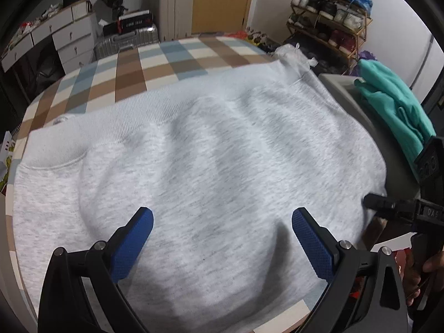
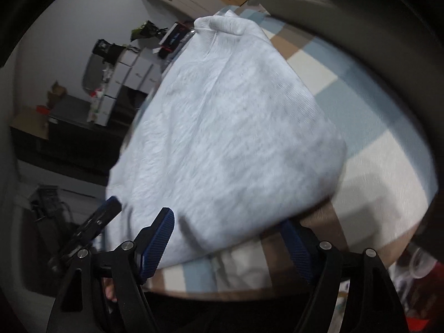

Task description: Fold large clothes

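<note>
A light grey sweatshirt (image 1: 211, 149) lies folded on a checked tablecloth (image 1: 166, 58), its ribbed hem toward the far side. My left gripper (image 1: 222, 236) is open, its blue pads (image 1: 133, 244) just over the garment's near part. My right gripper (image 2: 230, 238) is open with the sweatshirt's (image 2: 230, 127) near edge lying between and over its pads; the right pad (image 2: 297, 244) is partly under the cloth. The right gripper's dark tip also shows at the garment's right edge in the left wrist view (image 1: 388, 205).
A teal garment (image 1: 394, 105) lies folded on a grey surface (image 1: 341, 83) at the right. Beyond the table stand a white drawer unit (image 1: 66, 38), suitcases (image 1: 125, 38) and a shoe rack (image 1: 330, 19). A crumpled plastic bag (image 1: 294, 55) sits at the table's far right.
</note>
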The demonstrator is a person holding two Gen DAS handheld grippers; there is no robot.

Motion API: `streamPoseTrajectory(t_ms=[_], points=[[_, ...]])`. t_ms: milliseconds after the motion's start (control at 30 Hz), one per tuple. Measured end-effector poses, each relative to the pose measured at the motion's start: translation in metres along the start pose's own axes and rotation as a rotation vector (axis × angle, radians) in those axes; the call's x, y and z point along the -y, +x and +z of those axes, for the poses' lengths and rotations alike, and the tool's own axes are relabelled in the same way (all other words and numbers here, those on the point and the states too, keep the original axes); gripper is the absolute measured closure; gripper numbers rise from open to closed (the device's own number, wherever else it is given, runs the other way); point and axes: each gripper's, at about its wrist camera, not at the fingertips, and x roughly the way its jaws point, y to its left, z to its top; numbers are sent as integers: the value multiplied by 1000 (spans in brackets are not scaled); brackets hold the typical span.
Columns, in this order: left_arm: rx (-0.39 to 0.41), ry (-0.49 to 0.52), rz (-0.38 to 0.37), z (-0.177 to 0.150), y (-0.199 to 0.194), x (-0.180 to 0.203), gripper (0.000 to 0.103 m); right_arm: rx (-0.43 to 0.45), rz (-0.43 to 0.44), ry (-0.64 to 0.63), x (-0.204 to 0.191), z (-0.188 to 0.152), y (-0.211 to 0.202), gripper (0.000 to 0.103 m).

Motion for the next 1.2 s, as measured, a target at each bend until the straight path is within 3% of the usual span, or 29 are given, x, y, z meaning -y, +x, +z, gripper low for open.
streamPoseTrajectory(t_ms=[100, 200, 333, 400, 567, 633, 667, 733, 800, 933, 1000, 1033, 1067, 1200], points=[[-57, 3, 25, 0, 18, 0, 5, 50, -31, 14, -3, 8, 6, 23], [-64, 11, 24, 2, 24, 1, 5, 106, -84, -62, -8, 12, 11, 23], [-88, 48, 31, -1, 30, 6, 4, 146, -69, -18, -5, 17, 12, 22], [-89, 49, 27, -2, 29, 5, 4, 157, -5, -2, -7, 18, 9, 27], [-89, 49, 17, -3, 27, 5, 4, 271, 161, -200, -42, 11, -25, 29], [-84, 53, 23, -4, 27, 6, 4, 258, 81, -234, -44, 11, -17, 27], [-82, 55, 24, -4, 27, 6, 4, 218, 7, -189, -35, 14, -6, 27], [-84, 53, 23, -2, 28, 5, 4, 144, -26, -78, -15, 20, 9, 28], [-87, 53, 21, -1, 29, 4, 4, 118, -2, 30, 6, 24, 18, 29], [-84, 59, 20, -2, 29, 4, 4, 139, -112, -42, -5, 37, 24, 31], [-84, 61, 16, -1, 29, 4, 4, 138, -154, -49, -13, 40, 29, 43], [-86, 60, 16, -1, 29, 4, 4, 139, -153, -72, -18, 41, 30, 58], [-90, 60, 14, 0, 30, 4, 4, 160, -159, -111, -26, 41, 26, 66], [-82, 80, -13, 4, 31, 8, 4, 225, -151, -358, -73, 32, 3, 76]])
